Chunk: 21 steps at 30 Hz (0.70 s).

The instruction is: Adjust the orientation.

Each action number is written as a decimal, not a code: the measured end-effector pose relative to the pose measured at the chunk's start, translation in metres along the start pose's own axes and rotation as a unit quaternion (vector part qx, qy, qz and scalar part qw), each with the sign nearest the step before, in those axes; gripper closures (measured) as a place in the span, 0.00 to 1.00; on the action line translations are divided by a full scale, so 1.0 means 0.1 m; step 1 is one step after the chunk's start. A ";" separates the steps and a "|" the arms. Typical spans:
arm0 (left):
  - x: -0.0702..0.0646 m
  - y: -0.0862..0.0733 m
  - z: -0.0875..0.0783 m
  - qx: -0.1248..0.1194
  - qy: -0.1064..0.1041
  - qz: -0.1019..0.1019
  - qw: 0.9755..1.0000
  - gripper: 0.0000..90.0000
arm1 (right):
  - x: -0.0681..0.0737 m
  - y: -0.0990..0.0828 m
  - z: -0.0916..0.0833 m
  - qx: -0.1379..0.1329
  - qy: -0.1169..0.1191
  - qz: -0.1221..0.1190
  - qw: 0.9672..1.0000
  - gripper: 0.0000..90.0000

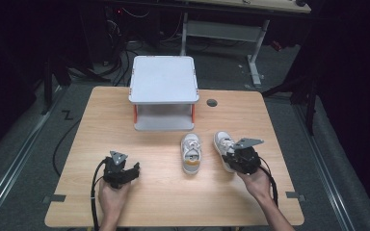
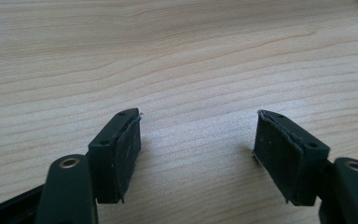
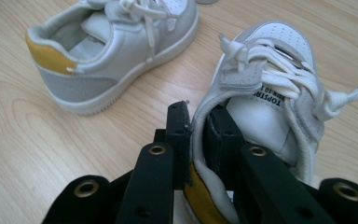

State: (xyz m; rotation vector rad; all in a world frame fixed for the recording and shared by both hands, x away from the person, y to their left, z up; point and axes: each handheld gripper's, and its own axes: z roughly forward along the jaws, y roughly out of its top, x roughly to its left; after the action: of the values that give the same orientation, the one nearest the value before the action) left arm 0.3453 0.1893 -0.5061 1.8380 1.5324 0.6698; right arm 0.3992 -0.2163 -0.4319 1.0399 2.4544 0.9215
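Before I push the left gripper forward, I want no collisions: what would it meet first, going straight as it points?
The left gripper, jaws open, looks angled down at bare table, so probably the wood itself first; depth is unclear.

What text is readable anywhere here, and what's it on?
"TOPSTR…": black print on the tongue label of the gripped sneaker, upside down, rest hidden by the strap.
A second, smaller line beneath it: too small to read.
Other sneaker, shelf, table: no text readable.

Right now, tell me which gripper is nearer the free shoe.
Right. The right gripper grips the other shoe just beside the free shoe; the left gripper sits open, farther off.
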 end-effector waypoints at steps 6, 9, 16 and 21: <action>0.00 0.00 0.00 0.000 -0.001 0.000 1.000 0.36 | 0.06 0.14 0.15 0.012 0.001 0.006 1.000 0.89; 0.00 0.00 0.00 0.000 -0.002 -0.001 1.000 0.35 | 0.09 0.19 0.22 0.021 -0.004 0.001 1.000 0.89; 0.01 0.00 0.00 -0.001 -0.004 -0.003 1.000 0.35 | 0.19 0.26 0.33 0.032 -0.005 0.001 0.999 0.89; 0.01 0.00 0.00 -0.002 -0.005 -0.006 1.000 0.36 | 0.29 0.30 0.42 0.044 -0.003 0.000 0.999 0.88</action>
State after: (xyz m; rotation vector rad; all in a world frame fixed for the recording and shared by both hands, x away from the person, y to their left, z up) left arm 0.3454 0.1905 -0.5061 1.8254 1.5331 0.6580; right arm 0.4166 -0.1612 -0.4442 1.0707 2.5113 0.8155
